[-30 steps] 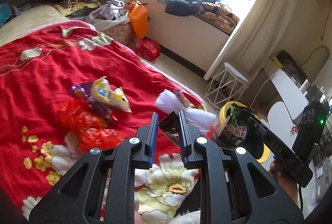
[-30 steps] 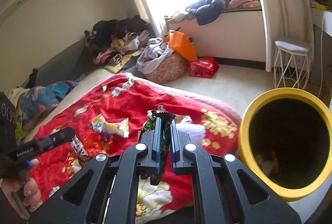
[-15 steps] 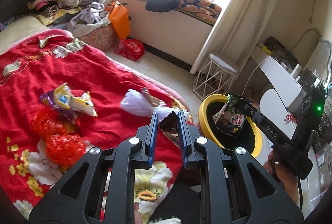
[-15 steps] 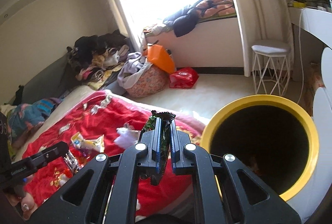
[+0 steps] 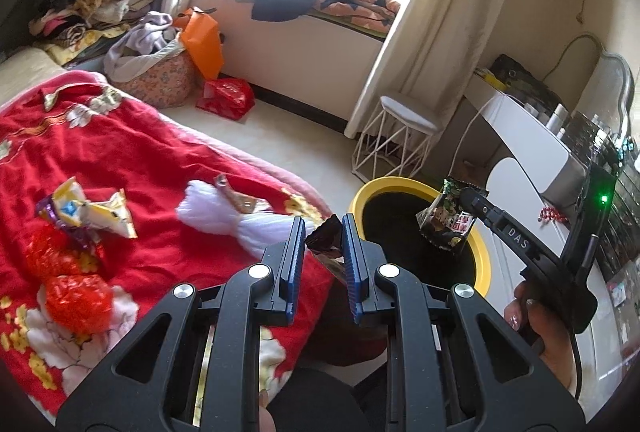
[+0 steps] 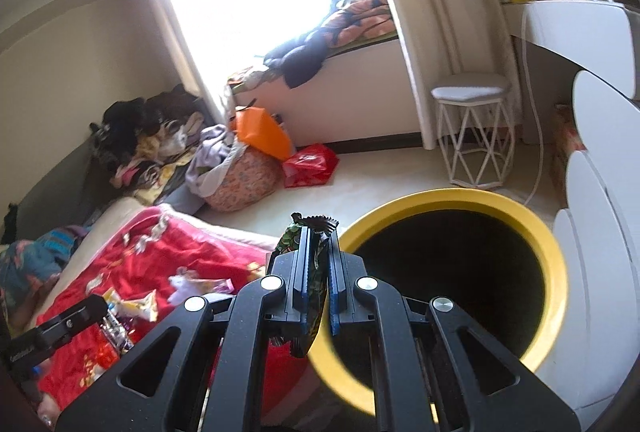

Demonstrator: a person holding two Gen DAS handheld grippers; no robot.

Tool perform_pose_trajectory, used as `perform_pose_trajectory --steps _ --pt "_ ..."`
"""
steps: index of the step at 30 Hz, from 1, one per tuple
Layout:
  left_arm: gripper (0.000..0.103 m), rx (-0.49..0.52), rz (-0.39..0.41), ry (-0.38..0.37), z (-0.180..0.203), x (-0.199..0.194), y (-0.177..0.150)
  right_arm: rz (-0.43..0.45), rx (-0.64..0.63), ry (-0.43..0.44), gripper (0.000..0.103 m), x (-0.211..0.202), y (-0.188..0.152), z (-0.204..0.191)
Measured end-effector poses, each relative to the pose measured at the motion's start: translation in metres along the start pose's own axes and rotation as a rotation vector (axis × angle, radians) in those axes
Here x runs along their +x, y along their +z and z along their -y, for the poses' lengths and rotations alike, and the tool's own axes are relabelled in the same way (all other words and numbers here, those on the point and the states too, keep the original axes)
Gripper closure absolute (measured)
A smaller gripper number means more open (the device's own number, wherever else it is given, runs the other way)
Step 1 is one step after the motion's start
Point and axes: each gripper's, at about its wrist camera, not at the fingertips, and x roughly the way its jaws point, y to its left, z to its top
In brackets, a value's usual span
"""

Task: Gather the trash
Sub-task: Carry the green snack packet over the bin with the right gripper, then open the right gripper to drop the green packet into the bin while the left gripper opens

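My right gripper (image 6: 318, 268) is clamped on a green snack bag (image 6: 316, 264); seen from the left wrist, the bag (image 5: 448, 220) hangs over the mouth of the yellow bin (image 5: 482, 264), clear of the rim. From the right wrist, the bin (image 6: 556, 272) stands on the floor just beside the bed, its dark interior facing the camera. I cannot tell what lies inside it.

My left gripper (image 5: 323, 236) holds a dark wrapper (image 5: 326, 242) between its blue pads, jaws narrow, over the edge of the red blanket (image 5: 152, 160) near the bin.

Trash on the blanket:
- a white bundle (image 5: 216, 212) with a brown wrapper (image 5: 236, 198) touching it;
- a yellow-and-purple packet (image 5: 86, 212) further left;
- two red crumpled pieces (image 5: 64, 272) just below the packet.

Beyond the bed, a white wire stool (image 5: 394, 144) stands on the floor by the curtain (image 5: 432, 28). A red bag (image 5: 226, 98) and an orange bag (image 5: 202, 44) sit beside a basket of clothes (image 5: 160, 80). A white surface (image 5: 532, 140) is to the right of the bin.
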Motion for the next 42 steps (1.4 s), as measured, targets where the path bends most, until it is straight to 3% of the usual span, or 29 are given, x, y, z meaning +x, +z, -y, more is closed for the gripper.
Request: perform_pose_trajectory --steps 13,23,32,42 --pt "0.089 0.053 -0.028 -0.034 0.037 0.035 0.001 0.021 0.078 -0.109 0.096 0.001 0.002 0.048" --pt "0.089 0.089 -0.076 -0.04 0.064 0.087 0.0 0.012 0.128 -0.186 0.096 0.007 -0.002 0.086" --pt "0.089 0.147 -0.137 -0.004 0.081 0.127 -0.01 -0.035 0.155 -0.217 0.096 0.019 -0.009 0.112" --pt "0.089 0.128 -0.163 -0.029 0.084 0.146 -0.013 -0.072 0.191 -0.216 0.093 0.029 -0.012 0.119"
